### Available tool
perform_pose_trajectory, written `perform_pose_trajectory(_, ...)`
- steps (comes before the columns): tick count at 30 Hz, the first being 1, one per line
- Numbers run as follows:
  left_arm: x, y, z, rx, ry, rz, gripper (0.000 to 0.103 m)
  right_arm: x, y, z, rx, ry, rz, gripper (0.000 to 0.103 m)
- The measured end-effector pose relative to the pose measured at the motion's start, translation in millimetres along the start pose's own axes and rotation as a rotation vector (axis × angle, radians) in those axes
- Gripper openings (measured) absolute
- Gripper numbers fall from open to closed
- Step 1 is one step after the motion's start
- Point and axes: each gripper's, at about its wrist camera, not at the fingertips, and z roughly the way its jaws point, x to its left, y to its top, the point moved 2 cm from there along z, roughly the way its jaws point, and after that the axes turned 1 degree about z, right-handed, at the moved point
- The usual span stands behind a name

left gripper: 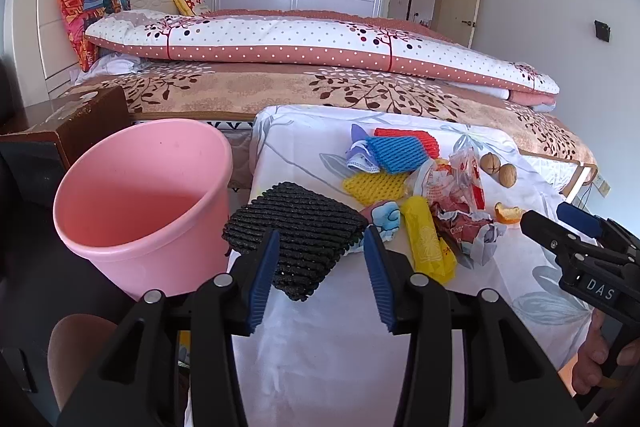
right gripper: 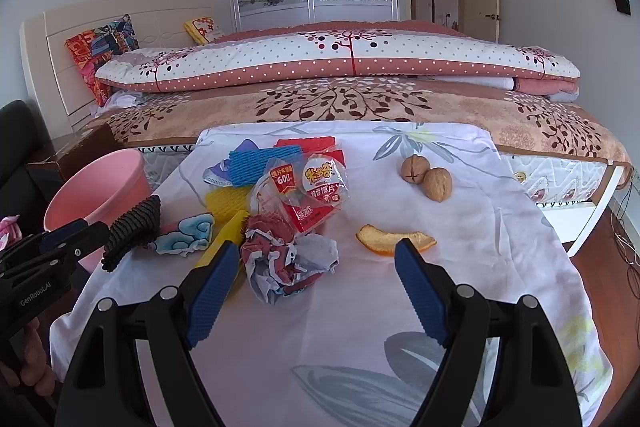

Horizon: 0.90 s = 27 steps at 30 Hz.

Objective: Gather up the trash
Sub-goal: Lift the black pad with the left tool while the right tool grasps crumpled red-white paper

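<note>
left tongs (left gripper: 322, 239) released, jaws apart, straddling the near end of the black foam net (left gripper: 296, 233); pads don't look pressed on it, the net lies on the worktop (left gripper: 320, 347) with its left edge at the cloth edge. pink bin (left gripper: 136, 195) just left of the net, beside the worktop, looks empty inside. right tongs (right gripper: 318, 251) released, wide apart, nothing between the pads; crumpled red-white wrapper (right gripper: 286, 259) sits just ahead between the jaw lines, not touched.

rest of the trash relative to the black net: cloud-print scrap (left gripper: 386, 217) touching its right side, yellow bag (left gripper: 428, 243) next right, crumpled wrapper beyond that, orange peel (left gripper: 508, 213) further right. behind the net: yellow foam net (left gripper: 374, 185), blue foam net (left gripper: 394, 155), red foam net (left gripper: 416, 139), face mask (left gripper: 362, 157), clear snack bag (left gripper: 460, 175). two walnuts (left gripper: 498, 169) far right-rear, touching each other. bed (left gripper: 320, 87) behind the worktop.
</note>
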Motion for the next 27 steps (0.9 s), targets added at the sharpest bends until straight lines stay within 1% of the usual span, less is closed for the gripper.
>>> perform_pose_trajectory(4,3.3,-6.7,7.0,0.040,-0.002,-0.009,0.044,-0.6,-0.9,1.8,0.008,0.008,0.001,0.079)
perform_pose_trajectory(7,4.7,-11.1,14.2,0.060,0.022,-0.001,0.044,-1.0,-2.5,3.6,0.017,0.015,0.002,0.079)
perform_pose_trajectory(11,0.6,-14.3,21.8,0.072,0.026,0.018,0.044,0.2,-4.8,7.5,0.034,0.026,-0.005,0.079)
perform_pose_trajectory(14,1.5,-15.1,25.0,0.067,0.056,0.023,0.044,0.8,-6.0,8.2,0.038,0.038,-0.011,0.079)
perform_pose_trajectory(16,5.7,-14.8,27.3,0.073,0.050,0.001,0.044,1.0,-6.6,8.8,0.041,0.047,-0.013,0.079)
perform_pose_trajectory(17,7.7,-14.8,28.0,0.076,0.047,-0.013,0.041,1.2,-7.0,9.3,0.043,0.054,-0.012,0.079)
perform_pose_trajectory(18,9.2,-14.6,28.8,0.078,0.043,-0.022,0.030,1.6,-7.4,9.7,0.045,0.059,-0.012,0.079)
perform_pose_trajectory(19,10.0,-14.3,29.9,0.083,0.039,-0.027,0.026,2.0,-7.6,10.4,0.049,0.064,-0.012,0.079)
perform_pose_trajectory(21,12.2,-14.8,31.2,0.088,0.033,-0.037,0.013,2.9,-8.7,11.6,0.055,0.074,-0.014,0.079)
perform_pose_trajectory(24,13.3,-15.9,29.6,0.086,0.024,-0.037,0.004,3.9,-10.0,13.4,0.066,0.090,-0.009,0.079)
perform_pose_trajectory(27,11.1,-14.2,24.9,0.071,0.006,-0.026,0.002,3.2,-10.0,15.5,0.078,0.108,0.007,0.079)
